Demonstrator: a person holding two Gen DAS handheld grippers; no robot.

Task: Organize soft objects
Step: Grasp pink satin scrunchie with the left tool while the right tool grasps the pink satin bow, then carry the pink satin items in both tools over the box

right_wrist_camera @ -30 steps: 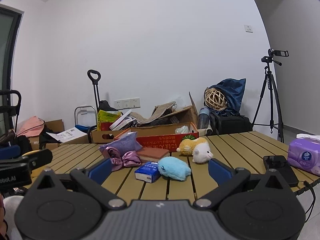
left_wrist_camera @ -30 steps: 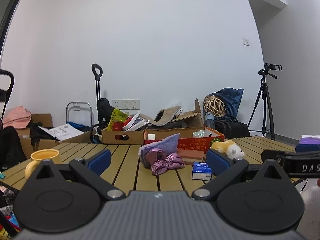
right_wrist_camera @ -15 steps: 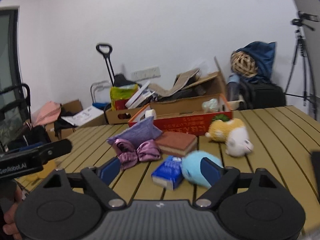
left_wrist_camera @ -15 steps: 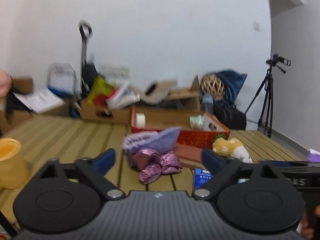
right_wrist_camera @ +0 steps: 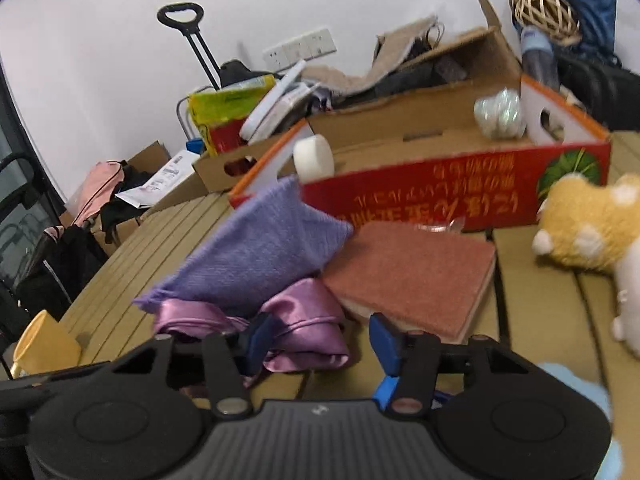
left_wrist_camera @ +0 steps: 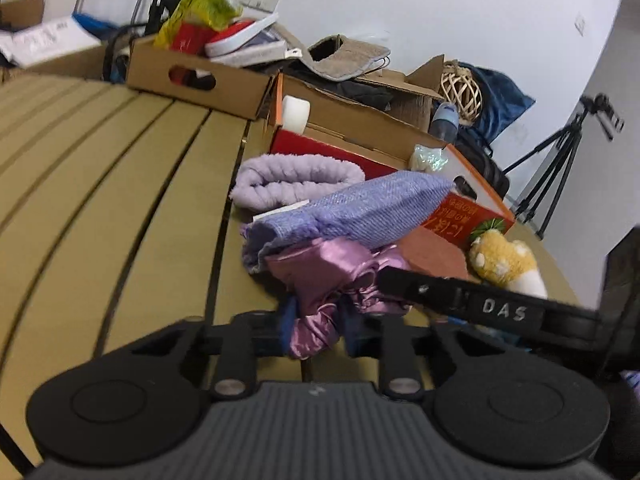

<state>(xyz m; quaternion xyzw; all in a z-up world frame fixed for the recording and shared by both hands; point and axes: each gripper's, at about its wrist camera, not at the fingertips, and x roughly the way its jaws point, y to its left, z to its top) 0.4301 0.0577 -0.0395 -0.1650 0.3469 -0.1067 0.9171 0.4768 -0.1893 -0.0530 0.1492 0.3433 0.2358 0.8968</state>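
Your left gripper has its blue fingers drawn in close on either side of the near end of the pink satin scrunchie, which bulges up between them; the fabric looks pinched, though blur keeps you from being sure of firm contact. Your right gripper is partly open: its left finger touches the other end of the same scrunchie, while the right finger stands apart, just in front of the terracotta sponge pad. The scrunchie lies crumpled on the slatted counter, glossy and folded, tucked under the edge of a purple knit cloth that leans over it. Only the left view shows the fluffy lilac roll behind that cloth, and the other gripper's black bar crossing in front of the yellow-and-white plush. Only the right view shows the yellow cup at the counter's left edge, a pale blue soft toy at lower right, and the full front of the red cardboard box.
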